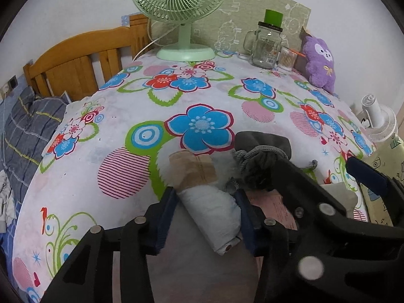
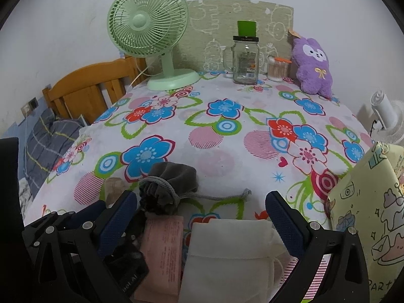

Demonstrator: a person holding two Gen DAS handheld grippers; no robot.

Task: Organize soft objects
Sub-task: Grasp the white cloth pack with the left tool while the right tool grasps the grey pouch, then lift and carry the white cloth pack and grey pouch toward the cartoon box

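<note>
Left tool (image 1: 205,217) is gripping the rolled pale cloth (image 1: 212,209) at 6 o'clock; right tool (image 2: 202,217) is gaping, empty, over the white mask (image 2: 227,257). I'm judging sorting barely begun: grey drawstring pouch (image 2: 169,181) and pink packet (image 2: 161,250) are waiting. Tabletop (image 2: 240,146) toward 12 o'clock is offering room.

From my left feed, the right tool (image 1: 298,174) covers the mouth of the grey pouch (image 1: 262,142) and most of the pink packet (image 1: 275,204). On the right feed, the white cloth (image 2: 227,262) runs off the bottom edge, and the yellow bag (image 2: 373,217) is cut by the lens rim. The mason jar (image 2: 245,61) label print is too small for me to read.
</note>
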